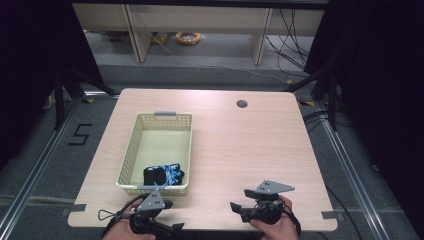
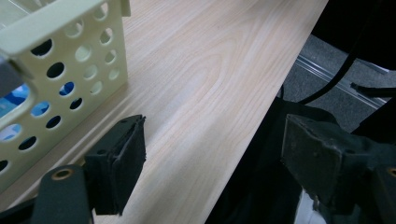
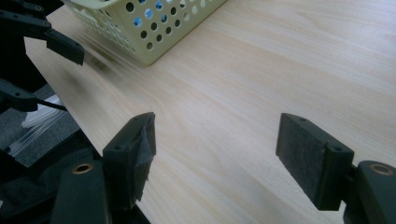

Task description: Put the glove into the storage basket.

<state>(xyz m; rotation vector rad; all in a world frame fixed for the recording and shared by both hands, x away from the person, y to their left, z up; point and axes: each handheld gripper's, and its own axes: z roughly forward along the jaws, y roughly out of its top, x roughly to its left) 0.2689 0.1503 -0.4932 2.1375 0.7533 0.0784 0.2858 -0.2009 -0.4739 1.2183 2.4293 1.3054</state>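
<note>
High view: a light wood table (image 1: 240,150) takes up the centre of the frame. A pale yellow perforated basket (image 1: 131,150) sits left of centre, and a black and blue glove (image 1: 163,175) lies on its floor at the near end. The left gripper (image 1: 170,215) is at the bottom left, just below the basket's near wall, held in the person's left hand (image 1: 125,227). The right gripper (image 1: 240,200) is at the bottom centre-right in the right hand (image 1: 275,225), well apart from the basket. A round cable hole (image 1: 242,104) is in the upper centre of the table.

Left gripper view: jaws stand wide apart with nothing between them, only table edge and dark floor. The basket's corner (image 2: 70,60) fills the upper left, near the left pad (image 2: 123,163); blue fabric shows through its holes.

Right gripper view: jaws wide open, empty, bare wood between the pads (image 3: 306,156). The basket (image 3: 154,28) is at the top, well apart from the pads. The left gripper's jaws (image 3: 42,65) show at the upper left, open.
</note>
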